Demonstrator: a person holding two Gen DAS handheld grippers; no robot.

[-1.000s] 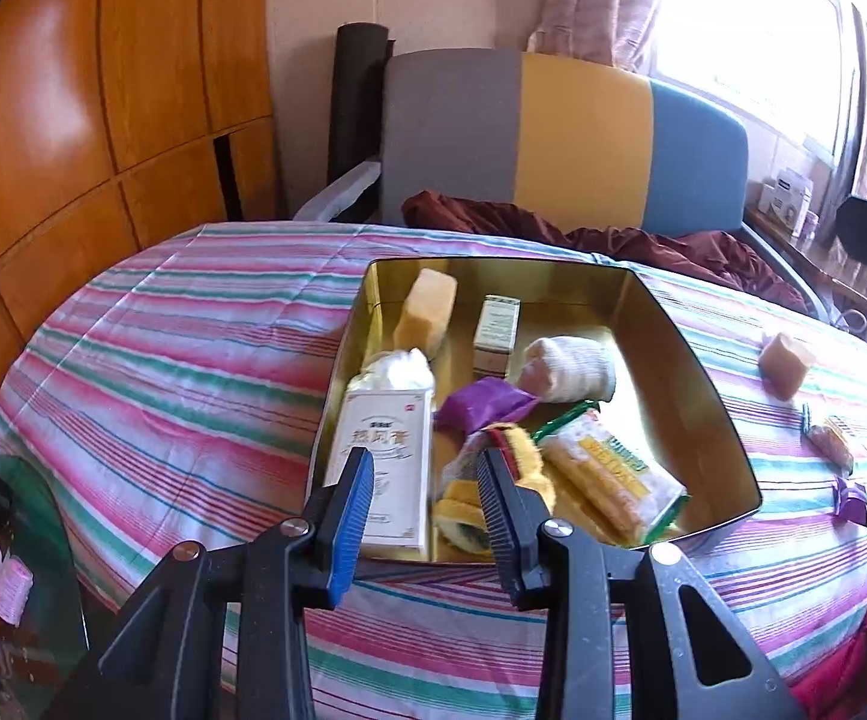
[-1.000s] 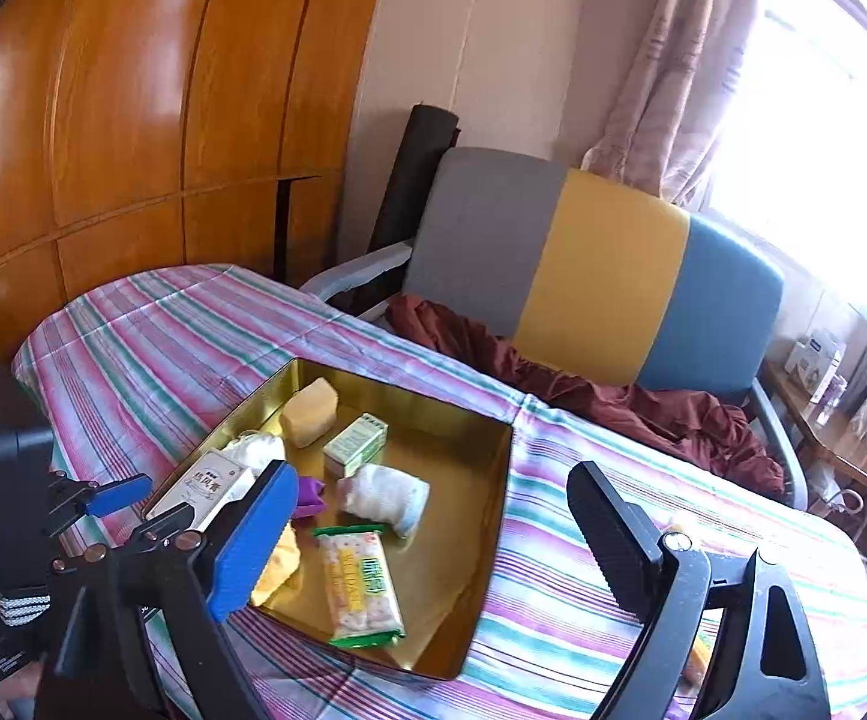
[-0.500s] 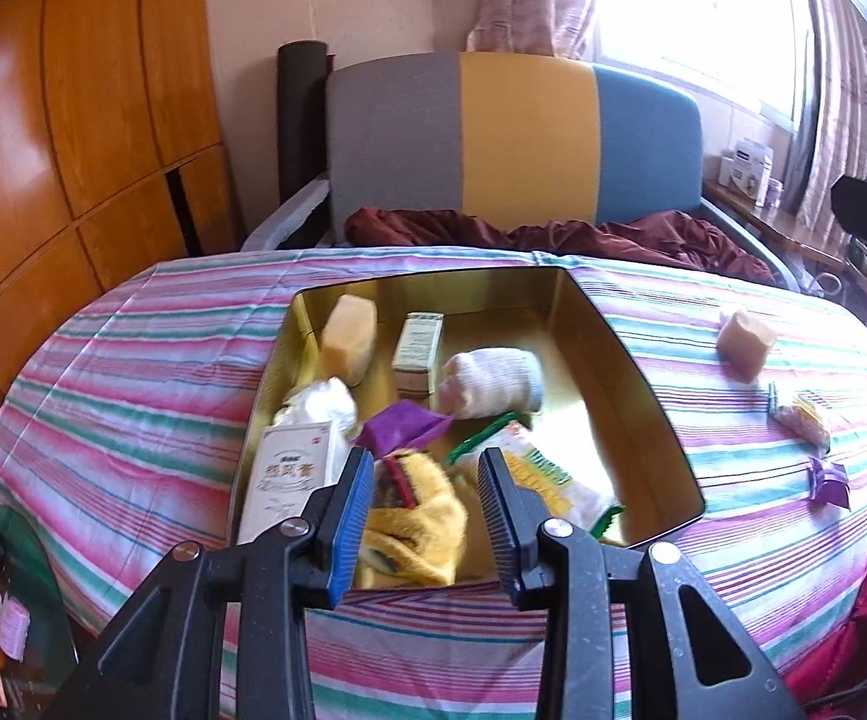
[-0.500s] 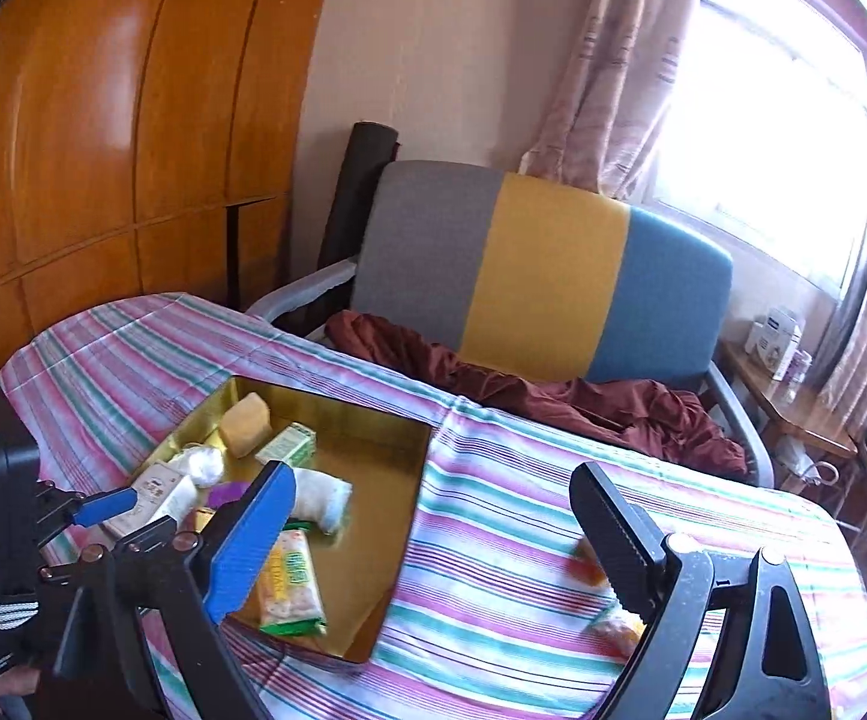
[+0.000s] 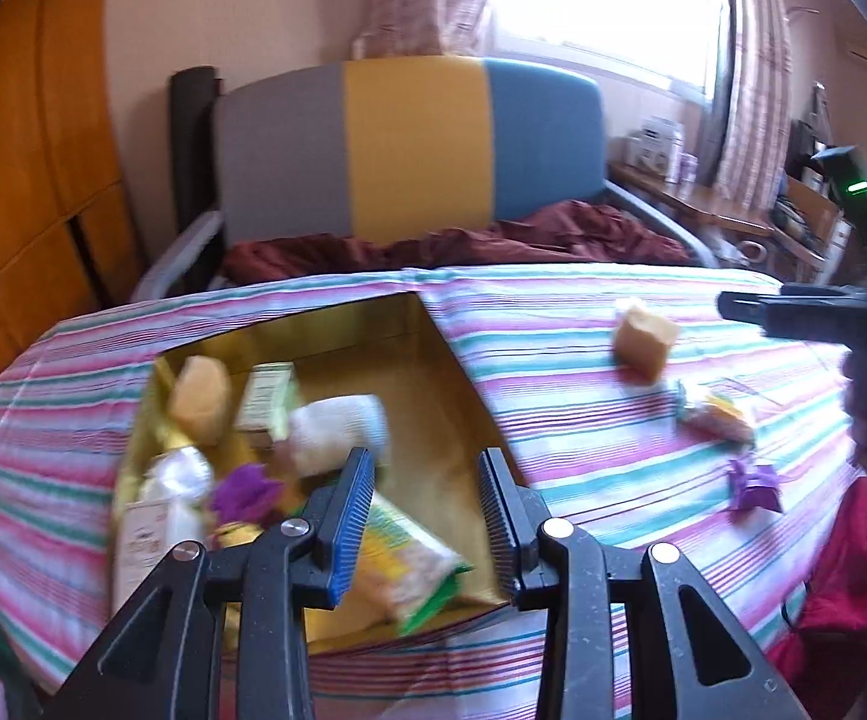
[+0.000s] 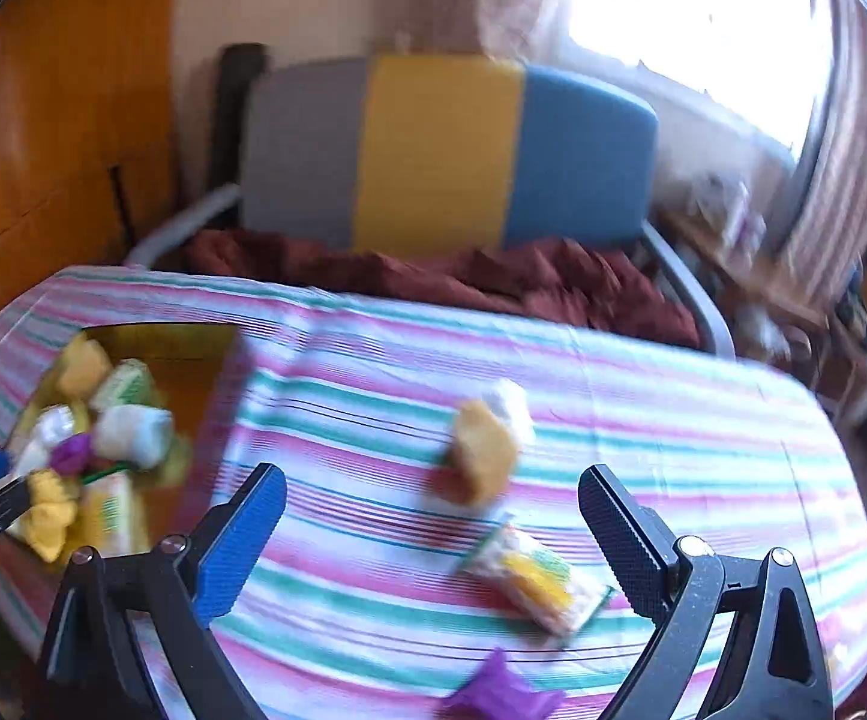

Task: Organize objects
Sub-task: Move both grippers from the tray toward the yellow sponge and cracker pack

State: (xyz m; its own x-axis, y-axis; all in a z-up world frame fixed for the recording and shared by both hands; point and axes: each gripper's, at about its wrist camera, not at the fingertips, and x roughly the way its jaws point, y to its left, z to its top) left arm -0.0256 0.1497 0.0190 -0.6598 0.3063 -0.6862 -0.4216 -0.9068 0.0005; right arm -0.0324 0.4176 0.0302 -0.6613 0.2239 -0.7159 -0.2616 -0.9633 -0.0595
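Observation:
A gold tin tray [image 5: 433,372] on the striped tablecloth holds several items: a yellow sponge [image 5: 199,399], a small box [image 5: 265,399], a white roll [image 5: 337,435] and a snack packet [image 5: 403,564]. My left gripper [image 5: 424,516] hovers over the tray's near right corner, its jaws a little apart and empty. Right of the tray lie a tan sponge block [image 6: 481,456], a snack packet [image 6: 529,576] and a purple wrapper [image 6: 499,696]. My right gripper [image 6: 433,498] hangs above these, jaws opening wide, gripping nothing. The tray [image 6: 193,360] is at its left.
A chair with a grey, yellow and blue back [image 5: 409,144] stands behind the table, a maroon cloth [image 5: 463,240] on its seat. Wooden panels [image 5: 31,150] fill the left. A cluttered side table [image 5: 691,198] sits by the window. Red fabric [image 5: 841,600] lies at the table's right end.
Both grippers moved right. The right one left the tray and now hangs over the loose items, with wider jaws. The left one slid along the tray's near edge, still empty.

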